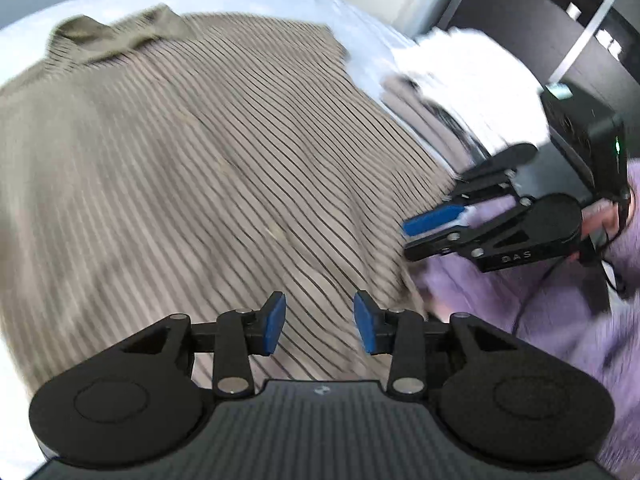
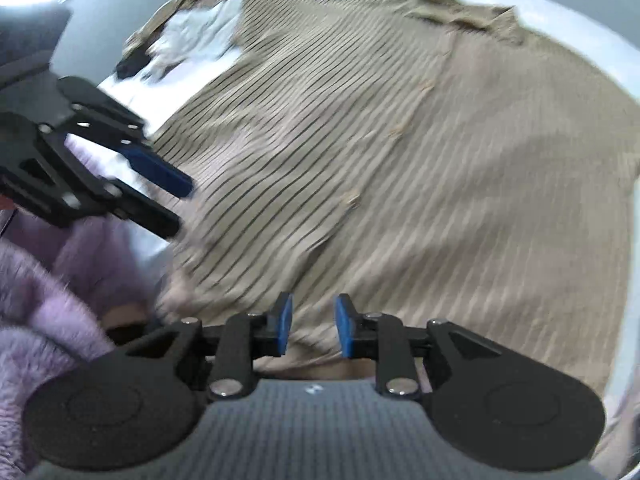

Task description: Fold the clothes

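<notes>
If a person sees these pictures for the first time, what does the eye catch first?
First, the large beige striped shirt spread across the pale bed, its collar at the far end. Next, both open grippers, left and right, hover above its near hem, beside a fluffy lilac sleeve.

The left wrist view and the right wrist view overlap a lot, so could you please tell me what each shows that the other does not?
Only the left wrist view shows the stack of white and beige clothes beside the shirt, and dark furniture behind. Only the right wrist view shows the shirt's sleeve lying out on the pale sheet. Both show the striped tan shirt with its collar, both open grippers, left and right, and a fuzzy lilac sleeve.
</notes>
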`<control>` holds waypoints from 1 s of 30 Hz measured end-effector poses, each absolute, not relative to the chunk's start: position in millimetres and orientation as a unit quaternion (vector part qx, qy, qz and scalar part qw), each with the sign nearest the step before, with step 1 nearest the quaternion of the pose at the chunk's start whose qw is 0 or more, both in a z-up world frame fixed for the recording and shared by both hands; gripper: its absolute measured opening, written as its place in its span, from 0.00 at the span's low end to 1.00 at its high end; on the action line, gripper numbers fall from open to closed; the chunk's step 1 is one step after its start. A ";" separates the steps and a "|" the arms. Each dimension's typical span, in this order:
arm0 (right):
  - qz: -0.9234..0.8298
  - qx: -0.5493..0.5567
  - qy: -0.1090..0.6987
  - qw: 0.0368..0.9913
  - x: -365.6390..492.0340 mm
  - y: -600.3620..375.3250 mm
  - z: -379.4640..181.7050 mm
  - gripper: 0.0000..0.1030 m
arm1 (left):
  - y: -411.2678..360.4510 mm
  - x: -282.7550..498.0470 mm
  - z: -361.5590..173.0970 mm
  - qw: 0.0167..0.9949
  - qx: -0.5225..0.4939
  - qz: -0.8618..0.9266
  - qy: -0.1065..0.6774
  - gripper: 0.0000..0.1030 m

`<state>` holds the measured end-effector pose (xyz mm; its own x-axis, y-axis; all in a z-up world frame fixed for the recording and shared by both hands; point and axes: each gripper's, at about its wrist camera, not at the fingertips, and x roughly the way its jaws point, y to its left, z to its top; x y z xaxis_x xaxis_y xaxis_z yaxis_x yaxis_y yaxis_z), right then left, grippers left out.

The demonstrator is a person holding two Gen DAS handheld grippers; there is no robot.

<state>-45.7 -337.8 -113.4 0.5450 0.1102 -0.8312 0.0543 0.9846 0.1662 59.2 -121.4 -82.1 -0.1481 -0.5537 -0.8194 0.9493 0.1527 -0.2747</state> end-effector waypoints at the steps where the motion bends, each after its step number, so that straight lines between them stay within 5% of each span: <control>1: 0.005 0.083 0.472 0.878 -43.2 -347.6 -110.5 0.26 | -126.5 70.9 -81.2 0.623 0.220 -0.604 0.446 0.34; 30: -0.203 0.053 0.367 0.906 291.1 -664.9 -151.8 0.25 | -325.2 439.7 -145.5 0.813 0.161 -0.349 0.437 0.34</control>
